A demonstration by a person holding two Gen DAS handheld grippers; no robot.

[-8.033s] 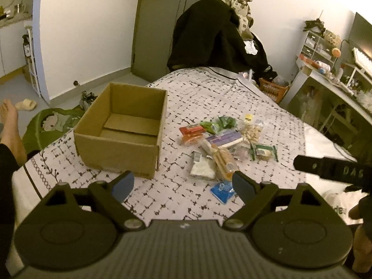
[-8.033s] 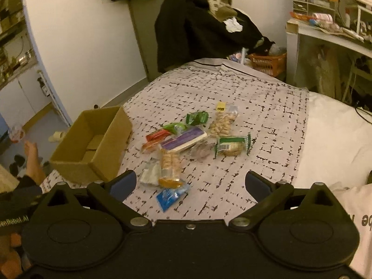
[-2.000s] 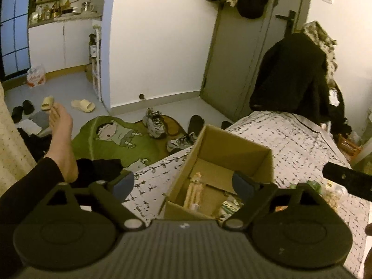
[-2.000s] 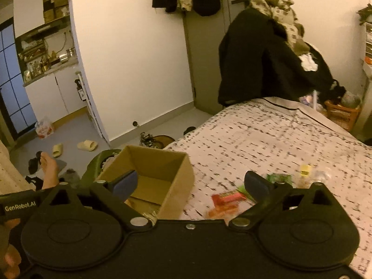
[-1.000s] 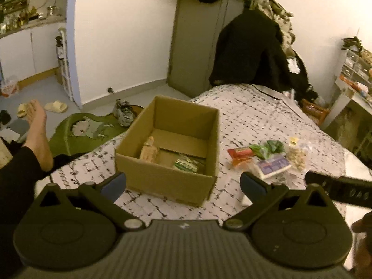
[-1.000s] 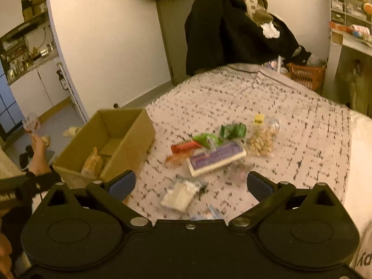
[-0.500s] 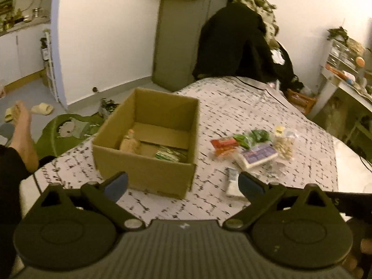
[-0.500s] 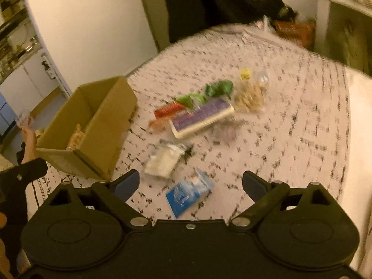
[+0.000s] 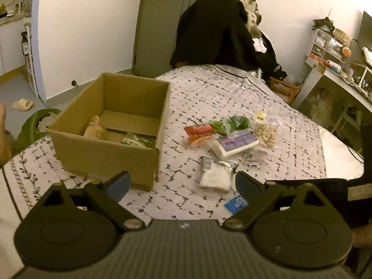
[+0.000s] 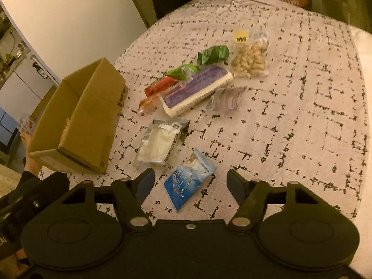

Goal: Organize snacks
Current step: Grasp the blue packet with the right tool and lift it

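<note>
Jaws closing around glossy blue packet point(image 10: 189, 181).

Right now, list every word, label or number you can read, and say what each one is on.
No text reads clearly.
Blue packet: white print, blurred.
Purple-topped pack: lettering too small.
Yellow tag on nut bag: dark marks, unreadable.
White pouch: barcode strip, illegible.
</note>
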